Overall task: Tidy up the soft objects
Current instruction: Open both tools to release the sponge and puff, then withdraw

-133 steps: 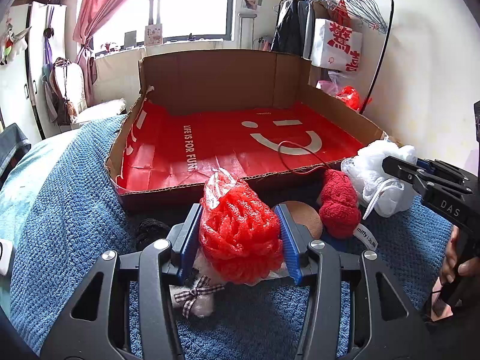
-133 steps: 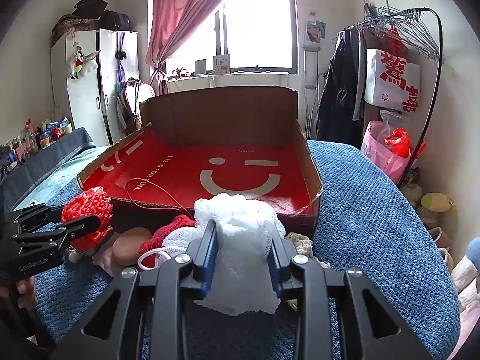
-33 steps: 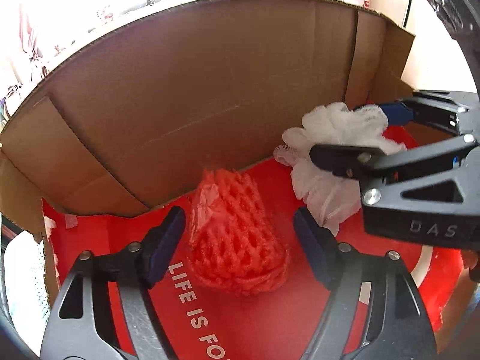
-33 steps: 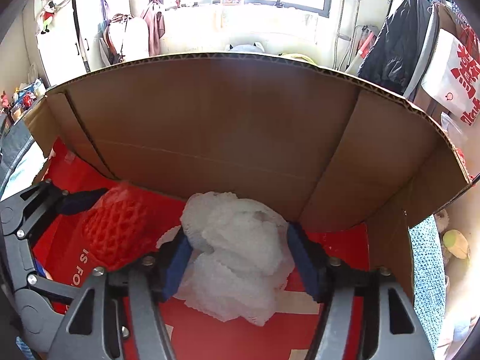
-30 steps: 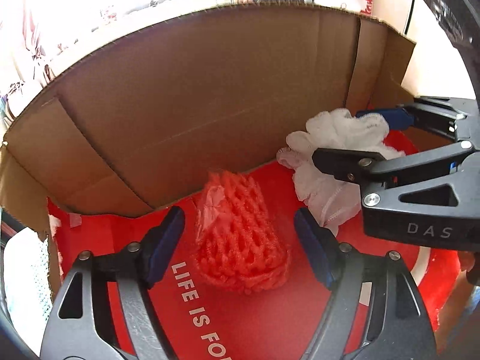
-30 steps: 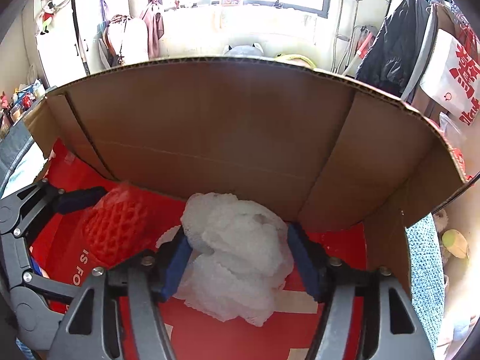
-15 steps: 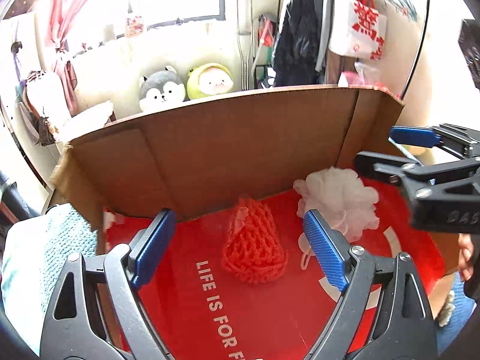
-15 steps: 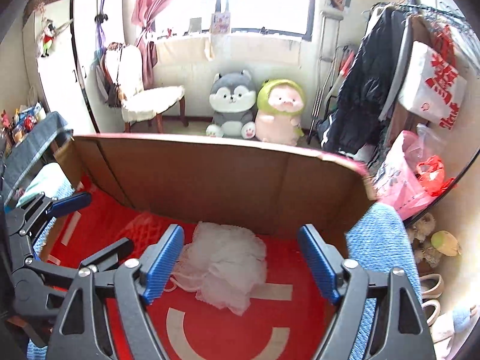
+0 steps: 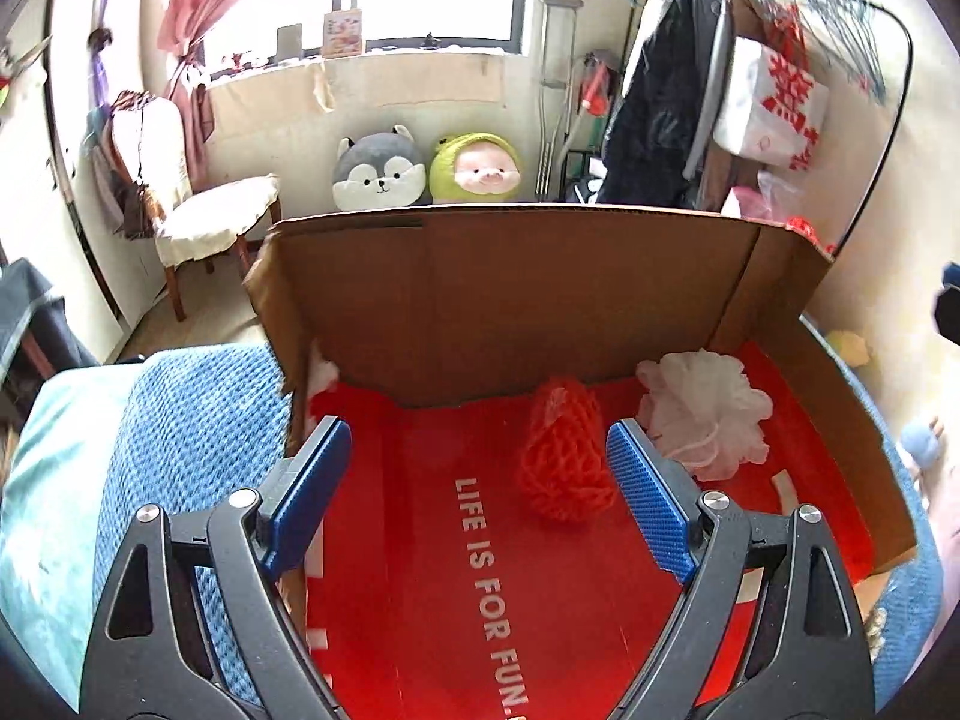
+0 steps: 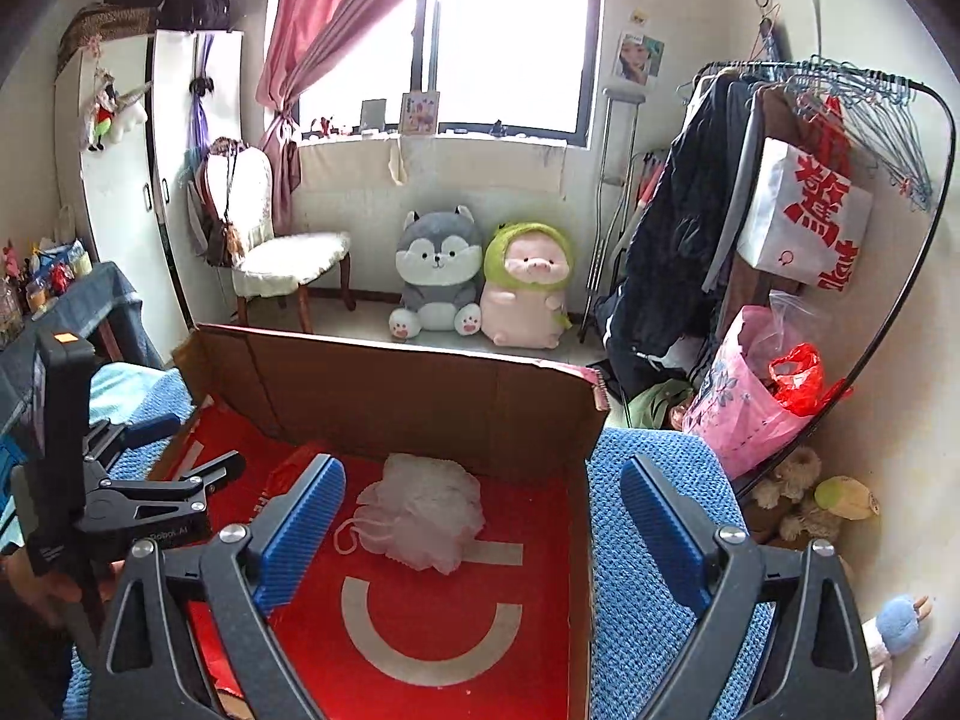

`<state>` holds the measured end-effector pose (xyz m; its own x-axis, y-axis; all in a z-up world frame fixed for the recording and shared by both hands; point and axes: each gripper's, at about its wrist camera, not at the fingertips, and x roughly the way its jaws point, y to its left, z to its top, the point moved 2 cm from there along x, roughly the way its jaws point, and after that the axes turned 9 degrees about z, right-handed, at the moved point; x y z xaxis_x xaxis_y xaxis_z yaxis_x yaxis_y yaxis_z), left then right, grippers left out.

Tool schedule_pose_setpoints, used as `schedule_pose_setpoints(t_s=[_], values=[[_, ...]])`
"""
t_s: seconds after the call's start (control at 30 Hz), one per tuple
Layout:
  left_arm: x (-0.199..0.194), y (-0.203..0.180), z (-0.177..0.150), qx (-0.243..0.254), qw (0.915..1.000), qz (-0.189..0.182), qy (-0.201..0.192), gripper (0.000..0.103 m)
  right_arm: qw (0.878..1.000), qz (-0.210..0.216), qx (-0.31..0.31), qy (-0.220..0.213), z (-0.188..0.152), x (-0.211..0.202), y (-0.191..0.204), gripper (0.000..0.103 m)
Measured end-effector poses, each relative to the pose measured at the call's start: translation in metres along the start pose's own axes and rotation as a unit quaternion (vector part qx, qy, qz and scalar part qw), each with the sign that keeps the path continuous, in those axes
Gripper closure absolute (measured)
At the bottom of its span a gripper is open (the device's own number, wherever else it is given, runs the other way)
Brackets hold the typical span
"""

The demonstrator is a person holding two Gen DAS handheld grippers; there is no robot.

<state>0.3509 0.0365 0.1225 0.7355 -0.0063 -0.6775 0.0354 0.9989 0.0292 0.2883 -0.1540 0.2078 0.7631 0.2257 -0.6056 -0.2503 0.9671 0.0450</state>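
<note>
Soft objects are found deposited inside the cardboard box point(image 9: 540, 300): a red mesh sponge point(image 9: 564, 468) lies on the red printed floor right of centre in the left wrist view, and a white bath pouf point(image 9: 705, 414) sits just beside it to the right, near the brown back wall. Whether the two are touching cannot be told. In the right wrist view the white bath pouf point(image 10: 420, 510) is seen low in the middle of the frame, above a pale printed arc. The left gripper point(image 9: 474, 480) is held above the box floor with its blue pads point(image 9: 648, 504) wide apart and nothing between them; the red mesh sponge is seen beyond the pads, not in contact. The right gripper point(image 10: 480, 528) is recorded with its jaws opening, nothing pressed by its pads, the pouf lying free beyond them. The left gripper point(image 10: 150, 480) is also visible at the lower left of the right wrist view. The box rests on a blue knitted blanket point(image 9: 192, 420). Two plush toys point(image 10: 480, 282) are noted on the floor beyond the box, under the window.
</note>
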Motion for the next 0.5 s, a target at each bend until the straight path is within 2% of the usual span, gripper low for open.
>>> schedule_pose_setpoints(t_s=[0.2, 0.27, 0.33, 0.5], values=[[-0.036, 0.009, -0.019, -0.025, 0.9989, -0.029, -0.028, 0.016, 0.998, 0.016, 0.009, -0.054, -0.021, -0.055, 0.004, 0.000], [-0.056, 0.011, -0.028, -0.031, 0.9976, -0.042, -0.044, 0.014, 0.997, 0.024, 0.012, -0.071, -0.030, -0.073, 0.005, 0.000], [-0.075, 0.009, -0.035, -0.033, 0.9965, -0.047, -0.061, 0.007, 0.996, 0.027, 0.014, -0.087, -0.040, -0.091, 0.007, 0.000], [-0.125, 0.006, -0.063, -0.031, 0.9919, -0.057, -0.109, 0.007, 0.992, 0.028, 0.011, -0.122, -0.076, -0.133, 0.012, 0.000]])
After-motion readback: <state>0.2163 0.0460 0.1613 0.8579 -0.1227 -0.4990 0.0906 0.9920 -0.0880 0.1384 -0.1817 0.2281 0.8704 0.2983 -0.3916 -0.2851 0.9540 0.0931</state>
